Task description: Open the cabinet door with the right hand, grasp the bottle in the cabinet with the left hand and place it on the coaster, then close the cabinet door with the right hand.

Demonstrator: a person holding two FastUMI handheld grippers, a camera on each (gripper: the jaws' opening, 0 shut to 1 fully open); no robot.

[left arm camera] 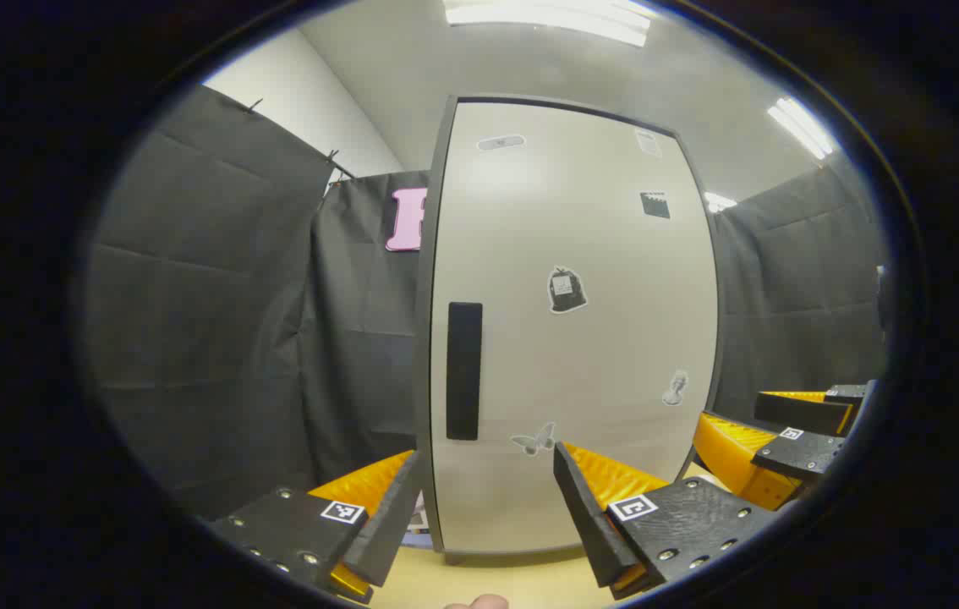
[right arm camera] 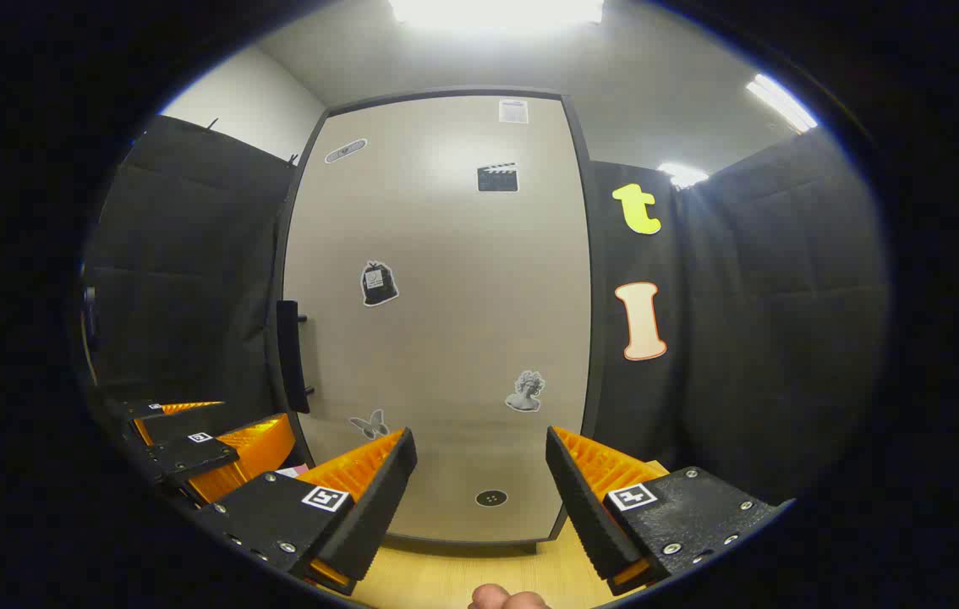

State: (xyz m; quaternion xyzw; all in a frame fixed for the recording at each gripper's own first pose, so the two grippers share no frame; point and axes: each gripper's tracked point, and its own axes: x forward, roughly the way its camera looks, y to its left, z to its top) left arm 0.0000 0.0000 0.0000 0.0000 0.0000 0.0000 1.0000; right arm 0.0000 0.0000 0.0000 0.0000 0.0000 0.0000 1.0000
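Observation:
A tall pale cabinet door (left arm camera: 572,338) with a dark frame stands closed in front of me, dotted with small stickers. Its dark vertical handle (left arm camera: 463,370) runs along the door's left side. My left gripper (left arm camera: 488,499) is open, a short way in front of the door's lower part, with nothing between its fingers. In the right gripper view the same door (right arm camera: 437,321) fills the middle, and its handle (right arm camera: 292,355) sticks out at the left edge. My right gripper (right arm camera: 475,482) is open and empty before the door's lower middle. The bottle is hidden behind the door.
The cabinet stands on a light wooden tabletop (left arm camera: 479,579). Black cloth walls close in on both sides. The right gripper (left arm camera: 792,440) shows at the lower right of the left gripper view; the left gripper (right arm camera: 192,444) shows at the lower left of the right gripper view.

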